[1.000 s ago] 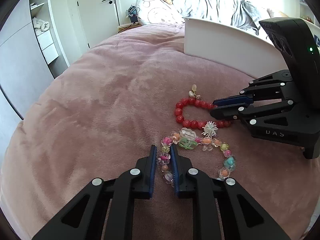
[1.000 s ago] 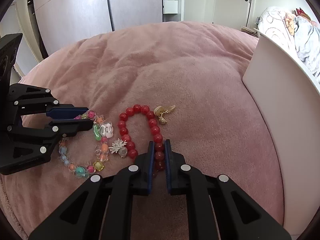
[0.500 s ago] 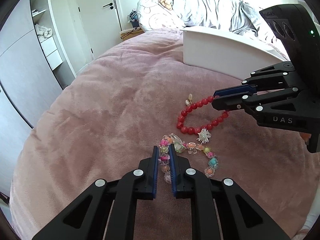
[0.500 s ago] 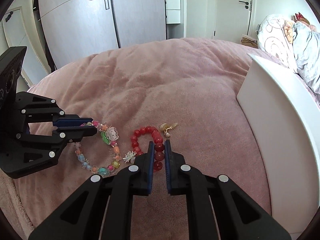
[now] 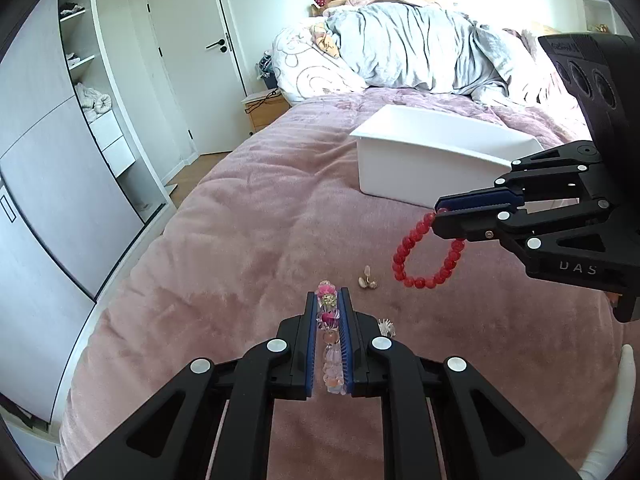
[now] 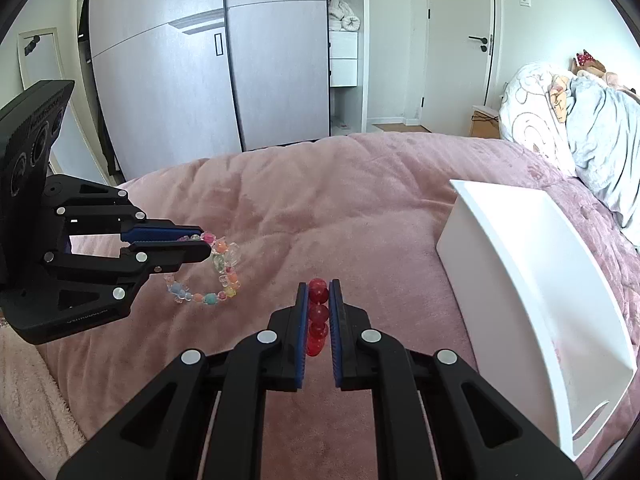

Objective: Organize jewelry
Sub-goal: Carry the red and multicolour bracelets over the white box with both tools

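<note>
My left gripper (image 5: 329,300) is shut on a multicoloured bead bracelet (image 5: 330,336), which hangs off the pink blanket; in the right wrist view the same gripper (image 6: 202,244) holds the bracelet (image 6: 222,280) dangling as a loop. My right gripper (image 6: 319,290) is shut on a red bead bracelet (image 6: 318,316); in the left wrist view that gripper (image 5: 438,216) holds the red bracelet (image 5: 424,264) in the air. A small gold shell earring (image 5: 368,281) and a spiky white charm (image 5: 387,326) lie on the blanket below. A white bin (image 5: 432,160) stands beyond.
The pink blanket (image 5: 260,240) covers the bed. A grey duvet and pillows (image 5: 400,52) are piled at the head. Wardrobe doors (image 6: 180,60), shelves and a door (image 5: 192,60) stand past the bed's edge. A pale sleeve (image 5: 612,420) shows at the lower right.
Both grippers have risen from the blanket, each lifting its bracelet clear. The earring and the spiky charm stayed on the blanket. The white bin now shows whole.
</note>
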Motion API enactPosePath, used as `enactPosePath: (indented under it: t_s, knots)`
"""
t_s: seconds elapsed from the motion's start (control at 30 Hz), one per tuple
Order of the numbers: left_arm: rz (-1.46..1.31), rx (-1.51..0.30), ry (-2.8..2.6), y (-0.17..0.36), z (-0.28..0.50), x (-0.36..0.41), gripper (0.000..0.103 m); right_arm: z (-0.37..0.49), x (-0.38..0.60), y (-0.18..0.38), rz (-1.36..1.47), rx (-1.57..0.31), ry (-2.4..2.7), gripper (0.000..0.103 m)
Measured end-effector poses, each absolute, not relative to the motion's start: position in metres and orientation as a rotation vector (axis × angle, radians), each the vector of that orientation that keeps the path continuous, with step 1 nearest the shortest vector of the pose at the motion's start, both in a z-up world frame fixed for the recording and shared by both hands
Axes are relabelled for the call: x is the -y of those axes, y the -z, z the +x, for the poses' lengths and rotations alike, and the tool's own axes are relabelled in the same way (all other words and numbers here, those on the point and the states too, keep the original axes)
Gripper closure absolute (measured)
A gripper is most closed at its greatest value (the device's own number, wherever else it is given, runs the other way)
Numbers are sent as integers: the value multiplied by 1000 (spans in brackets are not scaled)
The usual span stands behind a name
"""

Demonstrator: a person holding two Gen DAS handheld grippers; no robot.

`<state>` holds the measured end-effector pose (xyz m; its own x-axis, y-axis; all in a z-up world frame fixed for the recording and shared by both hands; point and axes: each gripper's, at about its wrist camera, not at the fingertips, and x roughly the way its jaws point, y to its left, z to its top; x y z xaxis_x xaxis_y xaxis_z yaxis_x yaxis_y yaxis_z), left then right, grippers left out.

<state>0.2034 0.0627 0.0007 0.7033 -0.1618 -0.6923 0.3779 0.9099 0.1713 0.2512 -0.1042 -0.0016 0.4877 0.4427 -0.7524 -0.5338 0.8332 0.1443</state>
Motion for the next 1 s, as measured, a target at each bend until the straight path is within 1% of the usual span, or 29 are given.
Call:
enactPosePath:
  t_s: [0.33, 0.63, 0.8, 1.0]
  knots:
    - [333, -687, 309, -51, 212, -27, 88, 243, 154, -48, -71, -775, -543, 93]
    - [333, -653, 326, -96, 243, 17, 88, 247, 212, -86, 2, -689, -482, 93]
    - [346, -637, 349, -113, 264, 47, 88, 253, 245, -93, 32, -672, -438, 93]
    - [325, -672, 375, -115, 302, 79, 88, 266, 274, -89, 34, -680, -387, 93]
